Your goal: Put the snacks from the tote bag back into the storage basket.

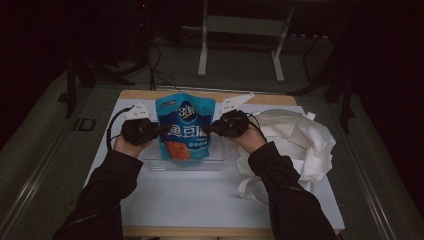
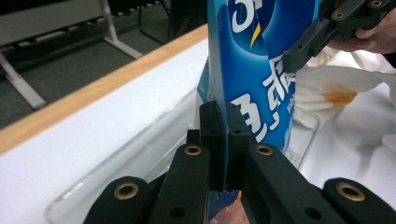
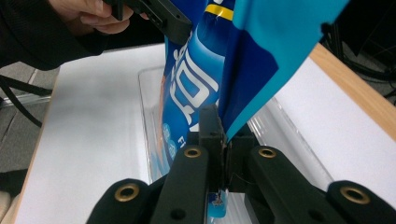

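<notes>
**A:** Where is the snack bag right now?

**B:** In the high view, a blue snack bag [image 1: 185,129] stands upright at the centre of the frame, held between two hand-held tools. Its bottom edge sits over a clear plastic tray [image 1: 220,162] on a white table [image 1: 200,195]. I cannot tell whether the bag touches the tray floor or hangs just above it.

**A:** How are the tools holding it?

**B:** The left gripper [image 1: 159,129] pinches the bag's left edge, and the right gripper [image 1: 209,129] pinches its right edge. In the left gripper view, the left gripper [image 2: 225,140] has its jaws clamped together on the thin side seam. In the right gripper view, the right gripper [image 3: 224,140] is likewise closed tight on the opposite seam.

**A:** What else is nearby?

**B:** A crumpled white cloth bag [image 1: 295,145] lies on the table at centre right, just beside the tray.

**A:** How should this step be done well?

**B:** My judgement: keep both hands level so the bag stays upright and centred over the tray. Lower both sides together, slowly, without pulling the seams apart. Loosen each grip only once the bag's base rests inside the tray walls, or it may tip toward the cloth bag.
</notes>
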Motion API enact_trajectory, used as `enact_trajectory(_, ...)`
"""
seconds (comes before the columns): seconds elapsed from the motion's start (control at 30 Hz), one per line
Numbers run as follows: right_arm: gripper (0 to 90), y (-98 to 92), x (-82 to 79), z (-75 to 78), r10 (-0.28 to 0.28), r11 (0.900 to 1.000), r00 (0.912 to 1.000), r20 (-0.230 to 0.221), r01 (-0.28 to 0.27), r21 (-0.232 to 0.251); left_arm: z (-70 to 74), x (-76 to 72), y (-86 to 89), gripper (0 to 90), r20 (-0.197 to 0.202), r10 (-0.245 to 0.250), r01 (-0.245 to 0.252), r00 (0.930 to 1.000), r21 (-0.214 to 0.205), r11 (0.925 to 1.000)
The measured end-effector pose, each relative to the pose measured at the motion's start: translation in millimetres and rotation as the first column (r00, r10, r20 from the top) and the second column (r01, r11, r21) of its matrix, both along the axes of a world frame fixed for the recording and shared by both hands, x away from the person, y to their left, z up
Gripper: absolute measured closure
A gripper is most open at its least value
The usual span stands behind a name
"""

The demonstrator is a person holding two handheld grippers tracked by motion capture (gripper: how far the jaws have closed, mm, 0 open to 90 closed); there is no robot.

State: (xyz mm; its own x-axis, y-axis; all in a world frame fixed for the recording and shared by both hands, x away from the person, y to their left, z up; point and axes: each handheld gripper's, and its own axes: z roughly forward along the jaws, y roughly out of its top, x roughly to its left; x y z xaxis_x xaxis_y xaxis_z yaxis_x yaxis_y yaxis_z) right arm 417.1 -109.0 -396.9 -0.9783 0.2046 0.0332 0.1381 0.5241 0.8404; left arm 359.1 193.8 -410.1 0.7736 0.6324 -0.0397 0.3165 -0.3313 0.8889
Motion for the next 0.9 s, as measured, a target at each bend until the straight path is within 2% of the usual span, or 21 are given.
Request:
enact_trajectory(0.27,89.0,-4.8,-2.5,-12.8,0.002,1.0,0.9999,-0.013,-0.002,-0.007,-11.6,-1.5,-0.8,89.7,0.001,-0.034,0.034,0.9994,-0.004,0.9994)
enact_trajectory(0.57,88.8,-10.7,-9.9,-21.0,0.014,0.9992,0.9998,-0.016,-0.013,0.038,-17.9,-7.1,4.6,89.3,0.018,-0.082,0.083,0.9964,-0.034,0.996)
enact_trajectory(0.83,84.8,-10.5,-13.1,-21.7,0.007,0.9987,1.0,-0.006,-0.007,0.051,-21.1,-12.1,9.3,86.8,0.01,-0.068,0.069,0.9976,-0.071,0.9951)
enact_trajectory(0.9,82.6,-10.8,-14.0,-21.4,0.001,0.9988,1.0,0.0,-0.001,0.049,-20.5,-14.5,10.7,82.4,0.017,-0.058,0.059,0.9982,-0.075,0.9955)
